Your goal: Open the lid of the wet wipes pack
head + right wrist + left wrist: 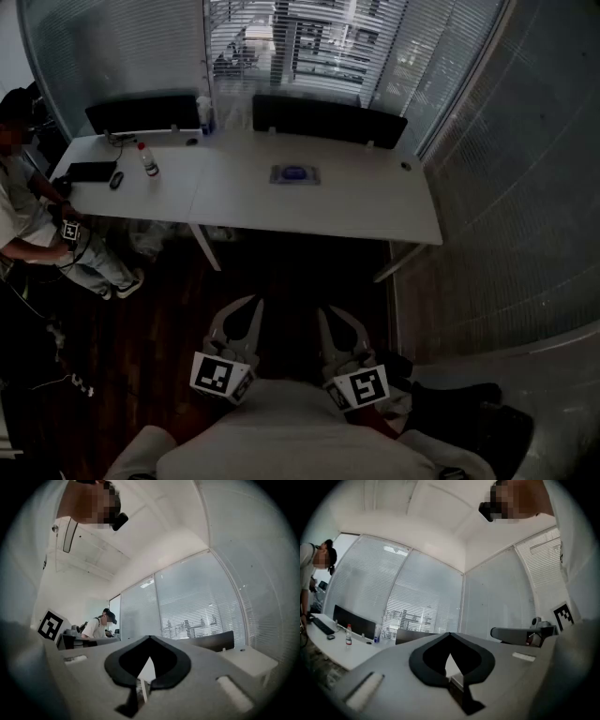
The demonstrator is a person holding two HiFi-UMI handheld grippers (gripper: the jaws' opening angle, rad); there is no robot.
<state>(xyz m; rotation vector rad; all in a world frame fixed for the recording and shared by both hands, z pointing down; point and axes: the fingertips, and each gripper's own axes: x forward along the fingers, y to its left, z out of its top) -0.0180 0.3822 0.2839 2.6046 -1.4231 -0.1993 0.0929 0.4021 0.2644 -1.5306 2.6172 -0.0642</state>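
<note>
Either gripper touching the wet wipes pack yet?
Apart. Head view: the wet wipes pack lies on the white table, while the left gripper and right gripper sit low by the person's body, dark floor between them and the table.

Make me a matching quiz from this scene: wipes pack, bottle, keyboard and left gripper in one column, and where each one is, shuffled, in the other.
Things:
1. wipes pack
2. bottle
3. keyboard
4. left gripper

Places:
A. far left end of the table
B. off the table, jaws together
C. right half of the table
D. upright, between keyboard and wipes pack

Pairs: 1-C, 2-D, 3-A, 4-B
</note>
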